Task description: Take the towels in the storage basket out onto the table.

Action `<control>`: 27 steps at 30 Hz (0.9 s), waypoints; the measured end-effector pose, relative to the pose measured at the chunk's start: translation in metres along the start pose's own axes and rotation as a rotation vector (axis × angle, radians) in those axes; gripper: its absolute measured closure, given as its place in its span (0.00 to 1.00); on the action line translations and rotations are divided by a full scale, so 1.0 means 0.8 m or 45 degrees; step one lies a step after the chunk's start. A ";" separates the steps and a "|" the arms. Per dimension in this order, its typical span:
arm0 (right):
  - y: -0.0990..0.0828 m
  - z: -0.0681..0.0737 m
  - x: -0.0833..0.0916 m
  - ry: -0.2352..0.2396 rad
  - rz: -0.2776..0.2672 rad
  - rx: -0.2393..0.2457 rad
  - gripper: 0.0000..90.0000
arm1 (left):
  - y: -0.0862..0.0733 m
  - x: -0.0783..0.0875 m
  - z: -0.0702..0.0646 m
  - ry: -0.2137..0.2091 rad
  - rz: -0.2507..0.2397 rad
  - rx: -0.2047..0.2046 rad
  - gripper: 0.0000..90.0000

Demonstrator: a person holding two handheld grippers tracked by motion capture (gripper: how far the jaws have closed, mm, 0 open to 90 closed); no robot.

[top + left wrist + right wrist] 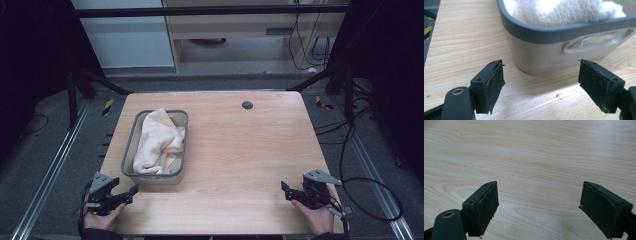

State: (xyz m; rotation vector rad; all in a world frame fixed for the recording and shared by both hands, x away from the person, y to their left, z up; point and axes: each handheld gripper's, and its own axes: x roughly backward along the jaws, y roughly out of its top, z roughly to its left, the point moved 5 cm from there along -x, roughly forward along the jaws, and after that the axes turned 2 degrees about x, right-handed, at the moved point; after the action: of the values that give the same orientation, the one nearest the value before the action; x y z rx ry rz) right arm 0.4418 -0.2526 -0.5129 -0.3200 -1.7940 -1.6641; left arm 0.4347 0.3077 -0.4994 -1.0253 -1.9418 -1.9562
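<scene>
Cream towel [159, 141] lies bunched in a grey-rimmed tub [129, 145] on the left half of the tabletop [240, 155]; it fills the tub lengthwise, folds heaped and rumpled, one end reaching the far rim; in the left gripper view the towel [564, 11] shows a looped, fluffy pile and bulges above the dark rim; a bit of it shows through the handle slot in the tub's pale end wall [544, 58].

Tub is oblong, pale body, darker grey band round the top; near end just ahead of the left gripper [121, 196], apart from it.

Left gripper sits at the near left corner of the tabletop, held in a hand [102, 217]; fingers [490, 83] released, spread wide, only bare wood between them, tub beyond.

Right gripper [286, 190] at the near right edge, well apart from the tub, held in the other hand [320, 217]; fingers [484, 207] released too, wide apart over bare wood grain; cable [372, 200] loops off to the right.

Tabletop is light wood, clean grain, a small dark round fitting [247, 105] near the far edge; grey floor around, metal rails [47, 175] either side, black frame struts, pale cabinets [235, 30] at the back; room dim at the edges.
</scene>
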 end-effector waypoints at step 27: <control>-0.002 -0.001 -0.004 -0.005 0.011 0.033 0.14 | 0.026 0.031 0.001 -0.029 -0.065 0.072 0.25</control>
State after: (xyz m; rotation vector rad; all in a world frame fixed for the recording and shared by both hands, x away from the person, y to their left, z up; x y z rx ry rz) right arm 0.4435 -0.2531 -0.5162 -0.3191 -1.8130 -1.6344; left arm 0.4289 0.3141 -0.4686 -0.9974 -2.0423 -1.9123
